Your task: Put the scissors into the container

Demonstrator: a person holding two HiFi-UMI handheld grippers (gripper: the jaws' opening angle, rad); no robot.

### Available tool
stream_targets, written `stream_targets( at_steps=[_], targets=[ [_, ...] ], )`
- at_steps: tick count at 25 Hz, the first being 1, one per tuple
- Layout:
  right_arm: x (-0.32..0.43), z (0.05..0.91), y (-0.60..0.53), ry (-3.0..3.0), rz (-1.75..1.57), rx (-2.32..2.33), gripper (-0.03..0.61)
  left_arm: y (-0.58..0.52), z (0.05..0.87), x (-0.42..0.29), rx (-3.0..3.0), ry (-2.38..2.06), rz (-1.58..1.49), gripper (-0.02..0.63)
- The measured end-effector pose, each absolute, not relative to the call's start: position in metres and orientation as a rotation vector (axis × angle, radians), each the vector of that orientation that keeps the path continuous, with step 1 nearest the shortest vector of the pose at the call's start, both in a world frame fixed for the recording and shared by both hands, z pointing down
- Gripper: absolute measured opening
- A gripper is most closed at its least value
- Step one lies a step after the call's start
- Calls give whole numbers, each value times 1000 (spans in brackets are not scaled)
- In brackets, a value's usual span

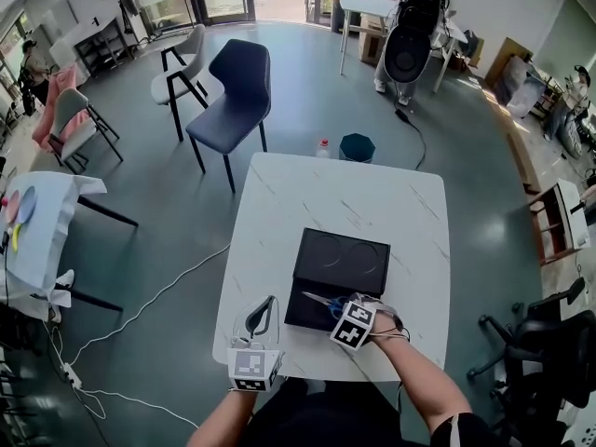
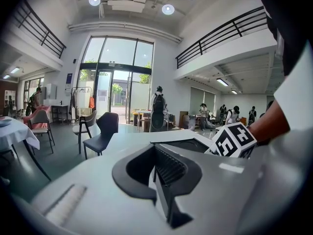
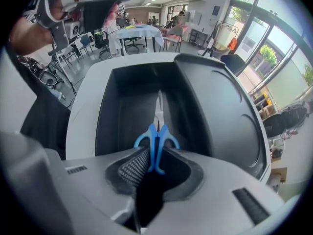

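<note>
A pair of scissors (image 3: pixel 155 140) with blue handles and silver blades is clamped by its handles between the jaws of my right gripper (image 3: pixel 146 166). The blades point forward over the open tray of the black container (image 3: pixel 122 106). The container's lid (image 3: pixel 220 106) lies open on the right. In the head view the scissors (image 1: pixel 321 301) hang over the near part of the container (image 1: pixel 340 266), with my right gripper (image 1: pixel 352 307) just behind them. My left gripper (image 1: pixel 265 304) rests at the table's front left, jaws together and holding nothing, also seen in its own view (image 2: pixel 161 168).
The white marble table (image 1: pixel 372 203) has bare room beyond the container. A dark blue chair (image 1: pixel 233 91) and a white chair (image 1: pixel 182 63) stand past its far left corner. A bottle (image 1: pixel 323 146) and a teal stool (image 1: pixel 357 146) sit on the floor by the far edge.
</note>
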State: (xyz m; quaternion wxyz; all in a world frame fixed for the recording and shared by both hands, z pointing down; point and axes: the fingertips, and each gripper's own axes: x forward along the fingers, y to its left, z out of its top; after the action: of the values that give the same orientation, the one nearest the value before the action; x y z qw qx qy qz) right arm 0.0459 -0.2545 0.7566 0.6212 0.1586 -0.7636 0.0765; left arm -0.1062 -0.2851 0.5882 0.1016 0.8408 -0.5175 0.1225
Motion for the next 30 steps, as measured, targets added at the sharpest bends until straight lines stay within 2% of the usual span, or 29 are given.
stream_targets(
  at_steps=[8,21,30],
  targets=[
    [45,719,-258,-1822,84,506,105,-278,585,-103,2498,-1516,352,8],
    [38,558,-266,-2188,-42,1126,20,-267,560,-79,2579,-1428,295,8],
    [56,487,-253,-2496,157,1693,8,-254,519,-63,2672,-1364,228,8]
  ],
)
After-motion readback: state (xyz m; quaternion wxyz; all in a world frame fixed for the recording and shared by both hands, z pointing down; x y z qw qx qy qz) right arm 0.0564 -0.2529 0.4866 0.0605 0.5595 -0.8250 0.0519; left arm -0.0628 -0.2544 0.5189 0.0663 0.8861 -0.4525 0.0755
